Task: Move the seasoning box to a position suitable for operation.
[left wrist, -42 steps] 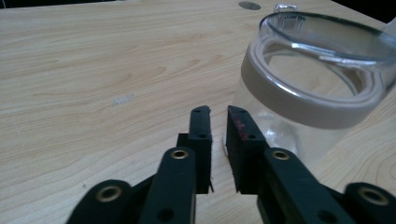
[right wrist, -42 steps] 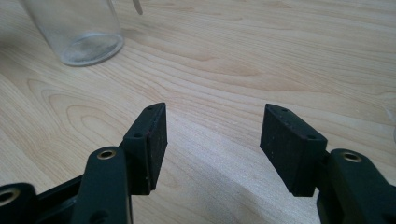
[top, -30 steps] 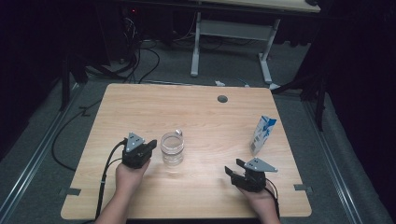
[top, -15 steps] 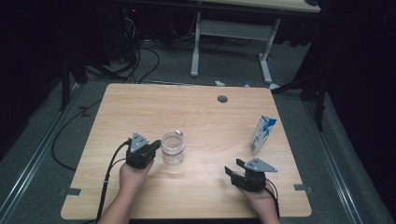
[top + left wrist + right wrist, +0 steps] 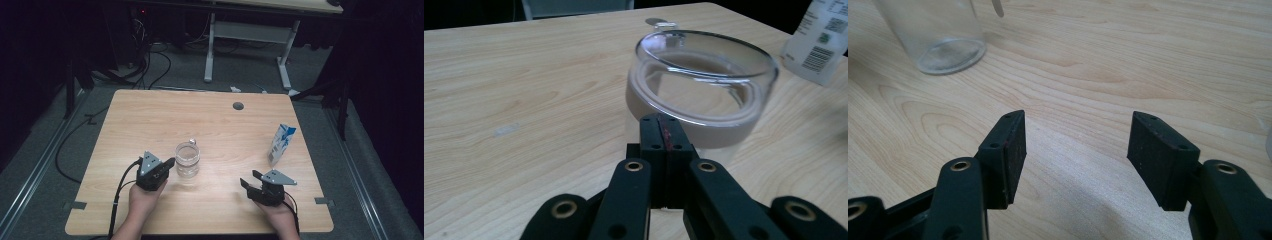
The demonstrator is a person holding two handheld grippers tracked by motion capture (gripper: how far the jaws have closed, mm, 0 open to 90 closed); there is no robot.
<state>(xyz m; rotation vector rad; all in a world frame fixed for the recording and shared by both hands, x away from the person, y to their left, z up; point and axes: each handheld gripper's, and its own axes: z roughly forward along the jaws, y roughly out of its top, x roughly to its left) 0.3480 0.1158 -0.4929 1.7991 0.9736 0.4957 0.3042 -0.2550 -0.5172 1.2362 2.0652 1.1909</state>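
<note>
— Pale wood table [image 5: 150, 120] on a grey floor, dark all round. Where is the glass jar [image 5: 187, 159]?

— Upright, left of the table's middle, just ahead of the left gripper [image 5: 169, 162]. From the left gripper view its jaws are pressed together, tips right at the jar's near wall; I cannot tell if they touch.

— And the right gripper [image 5: 248, 181]?

— Low over bare wood, jaws apart, nothing between them. A blue-and-white carton [image 5: 282, 145] stands near the right edge.

jar [image 5: 187, 159] centre on table [image 5: 150, 115], carton [image 5: 282, 144] right
</note>
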